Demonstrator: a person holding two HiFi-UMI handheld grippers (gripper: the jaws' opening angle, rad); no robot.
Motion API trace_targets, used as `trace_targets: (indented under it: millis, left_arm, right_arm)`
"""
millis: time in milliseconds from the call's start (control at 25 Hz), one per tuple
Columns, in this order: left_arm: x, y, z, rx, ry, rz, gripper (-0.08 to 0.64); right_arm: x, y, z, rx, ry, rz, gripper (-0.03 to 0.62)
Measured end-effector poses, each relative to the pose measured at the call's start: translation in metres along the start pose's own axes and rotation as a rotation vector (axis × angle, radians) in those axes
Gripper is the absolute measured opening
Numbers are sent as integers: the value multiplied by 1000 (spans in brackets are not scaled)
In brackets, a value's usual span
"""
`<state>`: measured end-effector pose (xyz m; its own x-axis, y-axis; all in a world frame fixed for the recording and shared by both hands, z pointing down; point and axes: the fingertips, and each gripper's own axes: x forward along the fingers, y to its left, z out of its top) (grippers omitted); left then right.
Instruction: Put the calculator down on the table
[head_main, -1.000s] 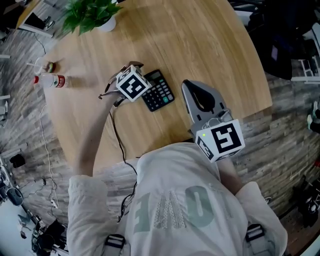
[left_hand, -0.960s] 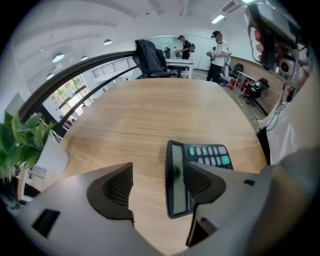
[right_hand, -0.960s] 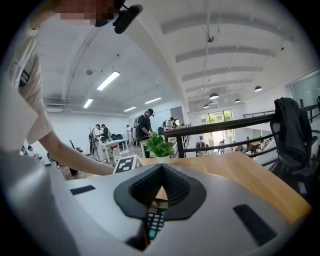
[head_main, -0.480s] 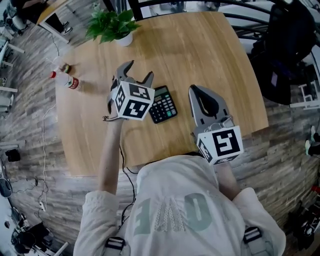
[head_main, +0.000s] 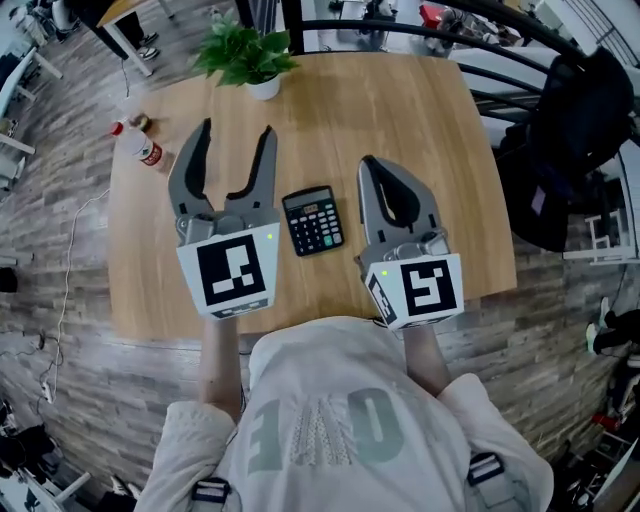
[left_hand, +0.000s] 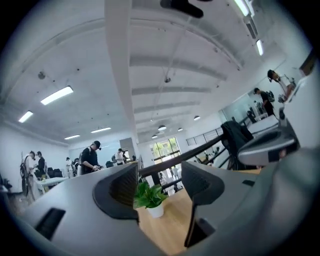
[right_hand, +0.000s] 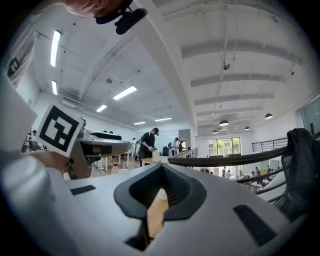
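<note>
The black calculator lies flat on the round wooden table, keys up, and nothing touches it. My left gripper hovers to its left, well above the table and pointing level; its jaws have just been closing slightly but stay open and wide apart, with nothing between them. In the left gripper view, the left gripper frames only the distant plant. My right gripper hangs to the right of the calculator, shut on nothing. In the right gripper view, the right gripper shows its tips meeting.
A potted plant stands at the table's far edge. A bottle with a red cap lies at the far left beside a small object. A dark jacket hangs to the right, beyond the table. People stand in the room behind.
My left gripper has lifted off the calculator, swung from pointing down to level and now sits left of it. The right gripper has risen a little. The calculator stays on the table.
</note>
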<state>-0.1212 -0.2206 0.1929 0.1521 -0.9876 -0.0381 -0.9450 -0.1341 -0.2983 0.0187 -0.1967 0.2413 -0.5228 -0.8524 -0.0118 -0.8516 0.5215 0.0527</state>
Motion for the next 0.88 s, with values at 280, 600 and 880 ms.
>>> trace_targets:
  millis: [280, 600, 880]
  left_arm:
    - [-50, 30, 39, -165, -182, 149, 80]
    - [-76, 44, 38, -277, -262, 222, 9]
    - [-71, 38, 28, -266, -252, 210, 9]
  right_arm:
    - [9, 14, 21, 14, -74, 18, 17]
    - [15, 21, 30, 62, -120, 5, 17]
    - [17, 34, 25, 25, -93, 32, 17]
